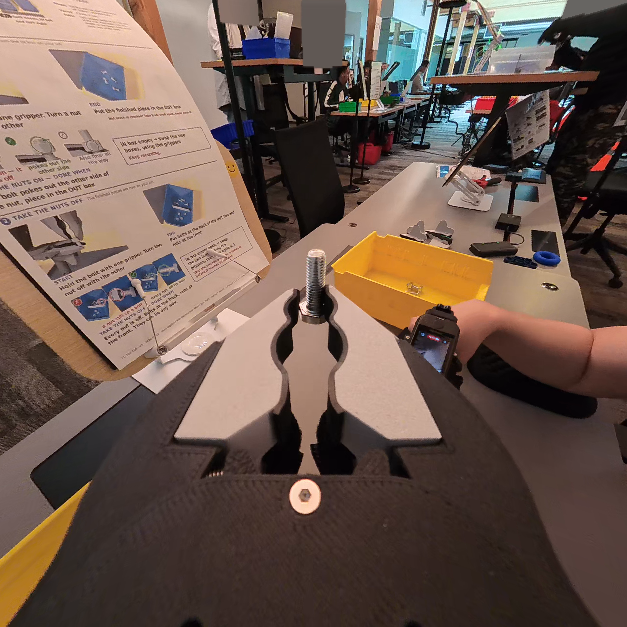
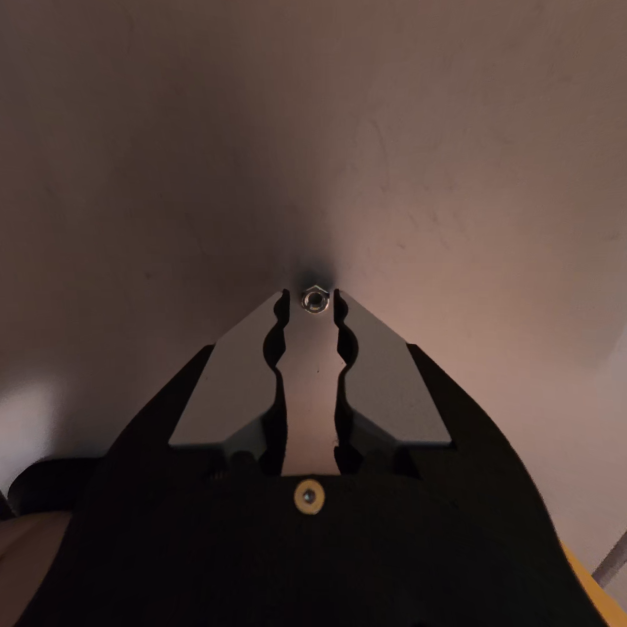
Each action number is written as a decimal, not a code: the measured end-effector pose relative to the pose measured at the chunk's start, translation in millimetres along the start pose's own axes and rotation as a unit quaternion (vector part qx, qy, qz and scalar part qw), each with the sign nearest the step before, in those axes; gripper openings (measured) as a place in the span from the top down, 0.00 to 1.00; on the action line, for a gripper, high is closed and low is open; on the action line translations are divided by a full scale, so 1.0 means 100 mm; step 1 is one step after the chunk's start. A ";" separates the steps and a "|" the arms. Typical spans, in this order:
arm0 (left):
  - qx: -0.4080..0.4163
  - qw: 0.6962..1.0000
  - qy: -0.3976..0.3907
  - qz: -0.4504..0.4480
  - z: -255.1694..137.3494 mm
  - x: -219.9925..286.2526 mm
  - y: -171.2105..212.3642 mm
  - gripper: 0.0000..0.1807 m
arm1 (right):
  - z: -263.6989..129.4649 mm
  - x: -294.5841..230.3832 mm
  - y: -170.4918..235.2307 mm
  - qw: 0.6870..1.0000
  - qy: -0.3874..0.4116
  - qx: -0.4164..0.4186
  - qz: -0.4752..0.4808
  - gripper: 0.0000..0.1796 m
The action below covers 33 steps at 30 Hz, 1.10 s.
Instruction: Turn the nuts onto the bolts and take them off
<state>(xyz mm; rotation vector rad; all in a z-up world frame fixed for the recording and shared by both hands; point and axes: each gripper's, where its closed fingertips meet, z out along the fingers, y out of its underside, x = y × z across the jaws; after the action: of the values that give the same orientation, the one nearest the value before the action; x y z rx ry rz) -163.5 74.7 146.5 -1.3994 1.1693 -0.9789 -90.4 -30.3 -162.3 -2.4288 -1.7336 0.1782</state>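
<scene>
Left wrist view: left gripper (image 1: 314,307) clamped on a bolt (image 1: 315,278) near its hex head; the threaded shank stands out past the fingertips, long axis running straight along the fingers, free end bare. No nut on it. Beyond, a yellow bin (image 1: 412,278) sits on the table (image 1: 529,475) with one small metal piece inside, too small to identify. The person's right forearm (image 1: 529,349) reaches down to the right of the bolt, toward the table's near edge.

Right wrist view: right gripper (image 2: 312,302) points down at the table (image 2: 441,169), fingers parted, nothing held. A nut (image 2: 314,301) lies flat, hole facing the camera, directly between the fingertips; contact unclear in the dim light, probably a small gap each side.

Judgement: right gripper is the nearer one; squeezing across the nut's flats comes next, then carrying it to the bolt's free end, hole lined up with the shank axis.
</scene>
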 end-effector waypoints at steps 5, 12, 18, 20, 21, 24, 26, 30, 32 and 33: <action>-0.002 1.000 -0.003 0.002 0.00 -0.01 0.01 0.93 | 0.05 0.05 0.05 1.000 0.013 -0.019 -0.006 0.91; 0.004 1.000 0.006 0.005 0.09 -0.01 0.03 0.93 | -0.08 0.10 0.04 0.999 0.035 -0.003 -0.041 0.91; -0.024 0.998 0.061 0.003 0.85 0.15 0.46 0.93 | -0.89 0.06 0.04 0.987 0.091 0.109 -0.070 0.91; -0.030 0.993 0.118 -0.009 1.19 0.42 0.69 0.93 | -1.25 0.13 0.14 0.976 0.147 0.145 -0.065 0.91; -0.031 0.990 0.140 -0.014 1.35 0.56 0.80 0.93 | -1.44 0.17 0.20 0.968 0.177 0.166 -0.059 0.91; -0.024 0.986 0.167 0.005 1.70 0.89 1.13 0.93 | -1.89 0.24 0.41 0.945 0.251 0.206 -0.038 0.91; -0.018 0.986 0.166 0.019 1.83 1.00 1.31 0.93 | -2.05 0.28 0.54 0.934 0.286 0.211 -0.027 0.91; 0.015 0.980 0.179 0.085 1.90 1.15 1.51 0.94 | -1.98 0.35 0.65 0.937 0.297 0.182 -0.037 0.91; 0.023 0.976 0.186 0.108 1.90 1.19 1.59 0.93 | -1.87 0.39 0.64 0.942 0.295 0.156 -0.046 0.91; 0.023 0.975 0.188 0.117 1.90 1.21 1.63 0.94 | -1.81 0.40 0.63 0.944 0.291 0.145 -0.052 0.91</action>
<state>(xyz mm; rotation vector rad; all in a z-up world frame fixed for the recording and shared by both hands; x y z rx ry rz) 20.5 -6.7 -45.4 -1.0342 1.5423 -1.1212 14.3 -22.4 3.2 -1.9103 -1.4364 -0.2560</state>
